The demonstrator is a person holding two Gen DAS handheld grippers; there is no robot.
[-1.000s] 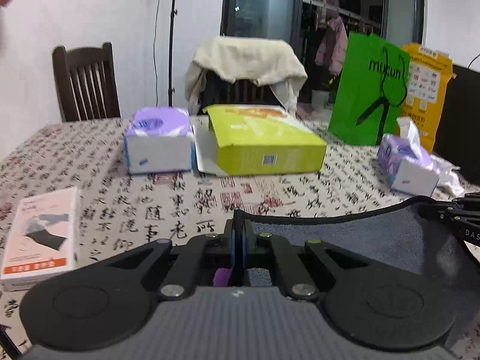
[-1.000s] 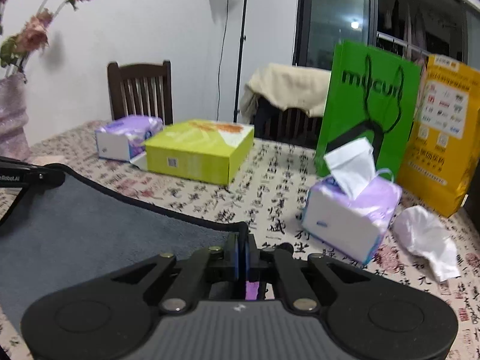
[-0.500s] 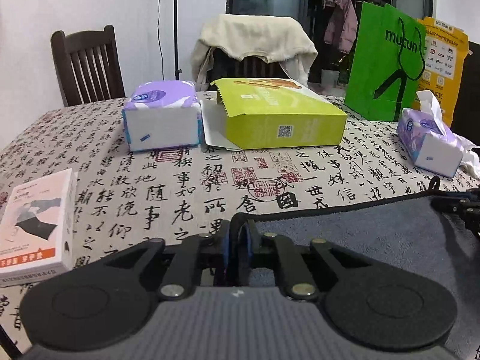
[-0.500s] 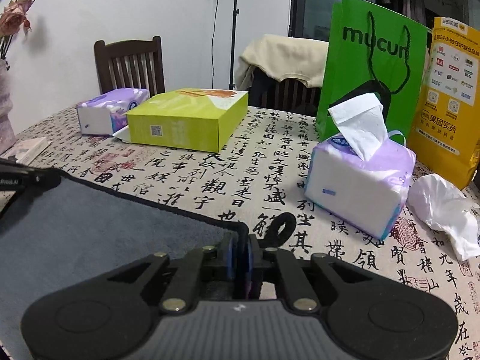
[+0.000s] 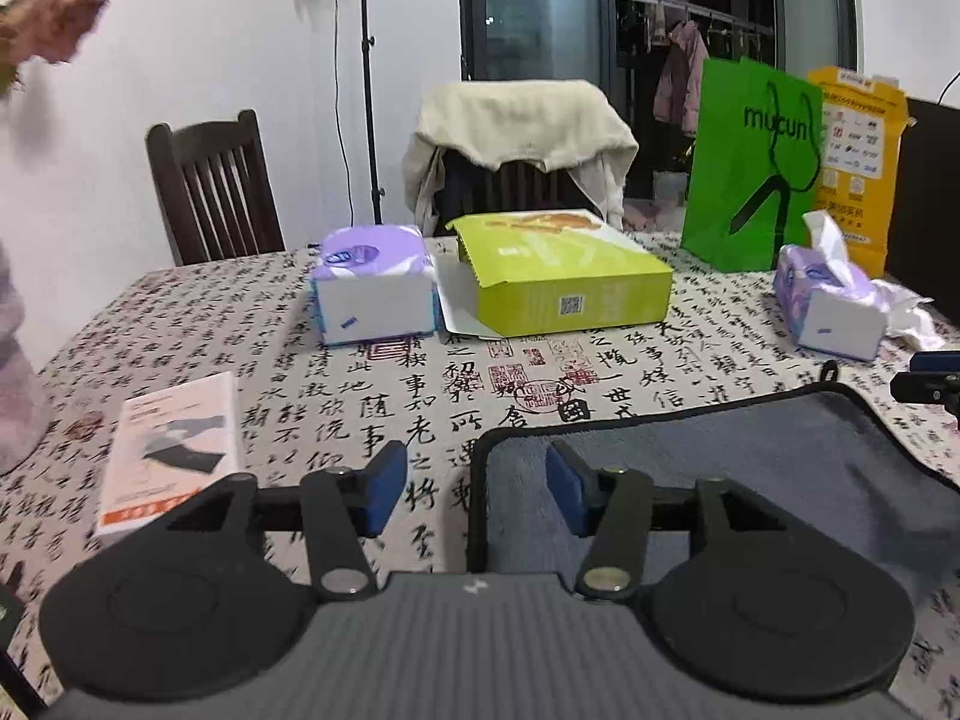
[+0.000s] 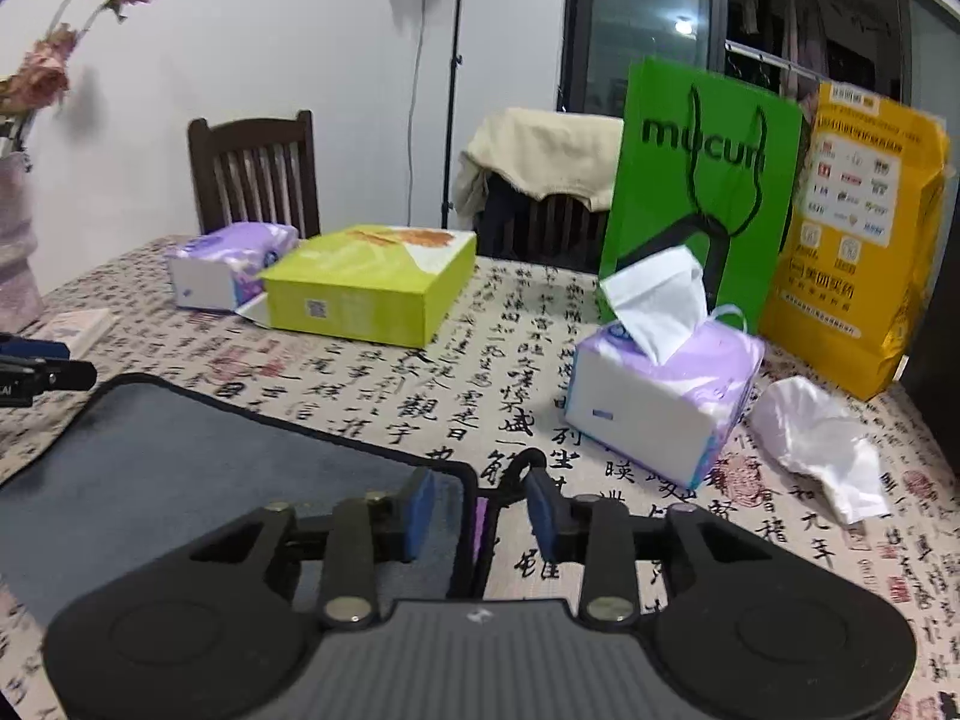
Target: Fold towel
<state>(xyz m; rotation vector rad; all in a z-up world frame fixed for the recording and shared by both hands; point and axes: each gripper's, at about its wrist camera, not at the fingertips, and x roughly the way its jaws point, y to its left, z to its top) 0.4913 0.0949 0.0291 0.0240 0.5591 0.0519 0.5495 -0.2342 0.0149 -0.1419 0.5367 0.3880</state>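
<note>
My left gripper [image 5: 474, 495] and right gripper [image 6: 480, 516] both stand with fingers spread, each straddling a far corner of the grey towel [image 5: 750, 468] lying flat on the calligraphy-print tablecloth [image 5: 336, 408] (neither pad presses the cloth). An open tissue pack [image 6: 660, 396] has a sheet standing out of its top; beside it lies a crumpled tissue [image 6: 822, 438]. The green box [image 5: 558, 282] shows an open end flap.

Towel [image 5: 750, 468] near edge hidden behind tongs; vase [image 6: 15, 240] cropped, probably.
</note>
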